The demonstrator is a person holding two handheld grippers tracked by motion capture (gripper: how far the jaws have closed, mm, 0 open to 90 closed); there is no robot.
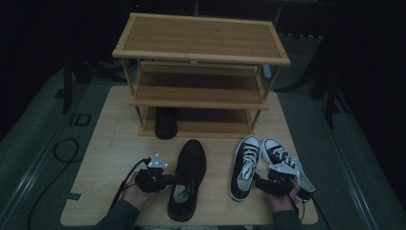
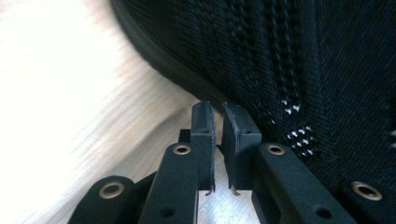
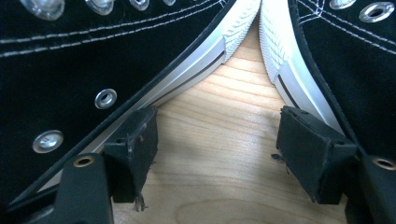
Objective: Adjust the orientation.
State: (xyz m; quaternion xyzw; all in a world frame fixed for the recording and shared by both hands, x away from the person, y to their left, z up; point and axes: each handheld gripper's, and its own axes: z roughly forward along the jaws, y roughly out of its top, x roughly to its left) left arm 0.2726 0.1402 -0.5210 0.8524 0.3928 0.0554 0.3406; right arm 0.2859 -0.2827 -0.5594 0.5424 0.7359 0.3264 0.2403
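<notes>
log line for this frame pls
left tool: slightly open, empty, beside black shoe | right tool: open, empty, between sneakers

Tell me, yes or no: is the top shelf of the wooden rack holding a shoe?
No: the top shelf of the wooden rack is bare in the high view, and a black shoe sits on the bottom shelf.

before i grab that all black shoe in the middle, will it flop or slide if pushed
The black shoe looks like soft knit, so its upper would probably give under a pinch. Its rubbery sole lies flat on the wooden table, so it likely drags rather than slides, and hardly tips.
</notes>
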